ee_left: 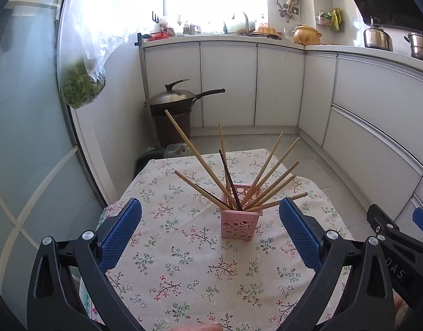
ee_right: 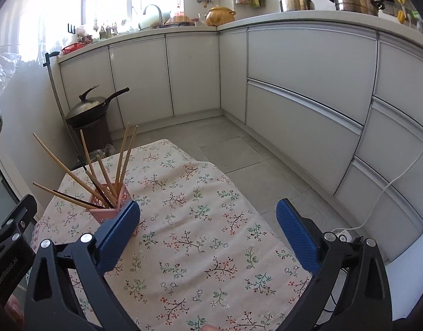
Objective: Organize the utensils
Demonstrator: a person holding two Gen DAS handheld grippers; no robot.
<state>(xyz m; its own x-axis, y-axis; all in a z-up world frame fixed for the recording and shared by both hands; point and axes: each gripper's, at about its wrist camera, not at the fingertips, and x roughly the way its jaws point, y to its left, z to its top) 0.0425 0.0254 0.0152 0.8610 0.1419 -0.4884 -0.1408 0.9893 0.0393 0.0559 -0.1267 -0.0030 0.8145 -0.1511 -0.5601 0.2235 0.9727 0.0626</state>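
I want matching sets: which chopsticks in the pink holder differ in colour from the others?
The dark brown chopsticks near the middle of the pink holder; the other chopsticks fanning out around them are light bamboo.

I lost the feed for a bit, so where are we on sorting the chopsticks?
Looks done: the chopsticks all stand fanned out in the pink holder, and no loose ones show on the floral tablecloth. In hand: nothing; the left gripper and right gripper are open and empty. Left: seemingly nothing, perhaps tidying the fan.
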